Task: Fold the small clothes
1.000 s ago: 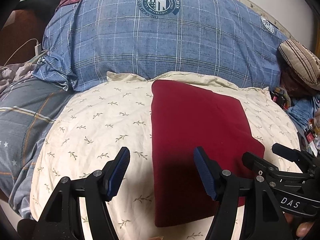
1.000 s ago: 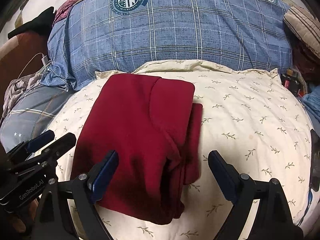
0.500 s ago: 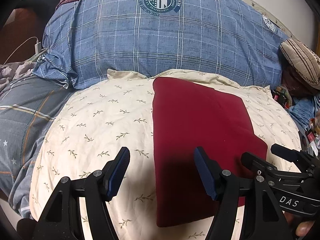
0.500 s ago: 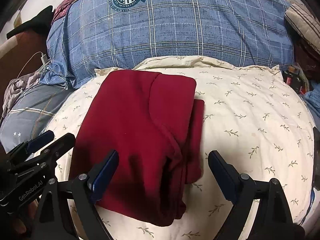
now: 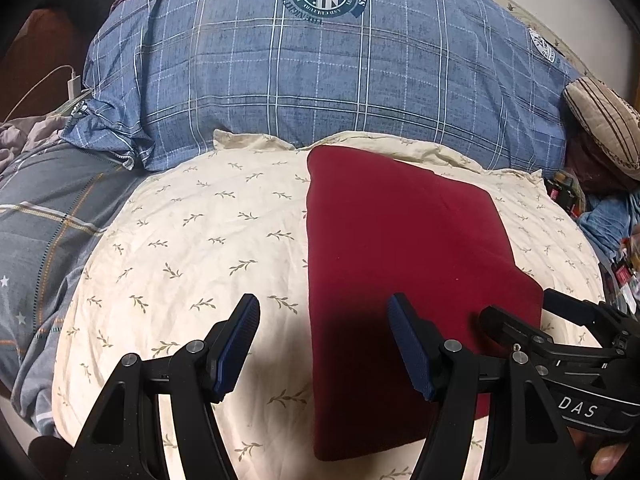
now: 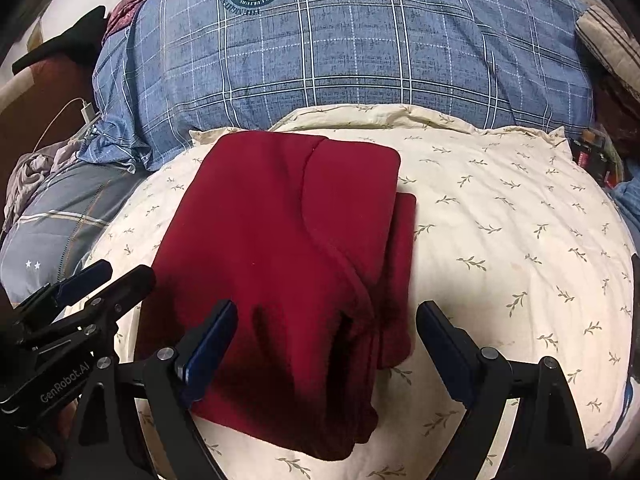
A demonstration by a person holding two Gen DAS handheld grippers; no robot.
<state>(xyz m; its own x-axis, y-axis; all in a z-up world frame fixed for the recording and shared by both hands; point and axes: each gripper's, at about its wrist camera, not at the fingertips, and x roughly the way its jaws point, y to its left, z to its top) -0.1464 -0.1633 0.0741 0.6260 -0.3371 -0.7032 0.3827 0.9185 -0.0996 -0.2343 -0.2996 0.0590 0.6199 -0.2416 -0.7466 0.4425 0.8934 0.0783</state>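
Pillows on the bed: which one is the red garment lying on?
The cream leaf-print pillow in front; the folded red garment rests on it. The blue plaid pillow behind carries nothing.

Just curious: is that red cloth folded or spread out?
Folded. The red cloth lies as a compact rectangle on the pillow, with stacked layers showing along its right edge.

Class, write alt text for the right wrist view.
A folded dark red garment lies on a cream leaf-print pillow, with the open right gripper over its near edge. A blue plaid pillow lies behind.
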